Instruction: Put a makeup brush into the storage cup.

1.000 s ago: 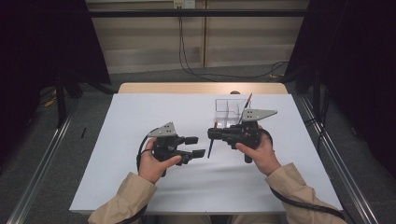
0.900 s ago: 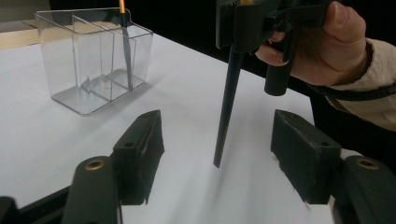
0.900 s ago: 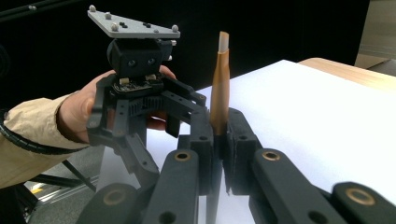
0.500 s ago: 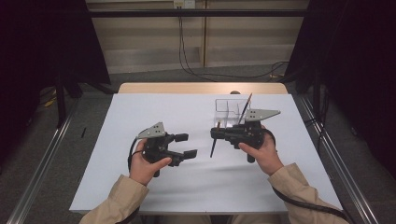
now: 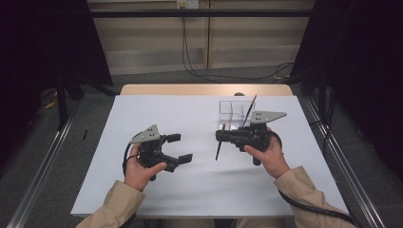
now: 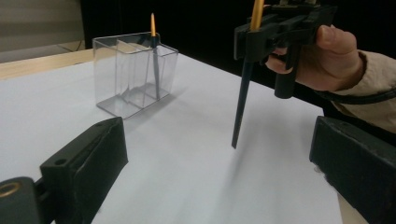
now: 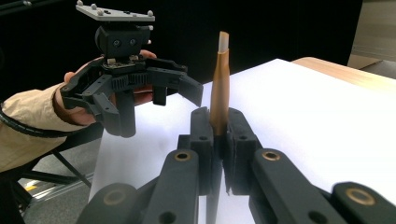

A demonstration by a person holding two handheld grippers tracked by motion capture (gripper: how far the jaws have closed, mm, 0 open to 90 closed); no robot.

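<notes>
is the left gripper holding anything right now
No, in the left gripper view the left gripper has its jaws spread wide with only bare white table between them.

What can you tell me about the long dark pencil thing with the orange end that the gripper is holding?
The long, thin dark pencil with an orange-tan upper end looks like a slim wooden stick. It stands nearly upright, slightly tilted, its lower tip just above or on the white table cover. The right gripper has its black jaws shut on the upper part, where dark meets orange. Nothing else touches it. It sits in front of the clear plastic divided holder, apart from it.
</notes>
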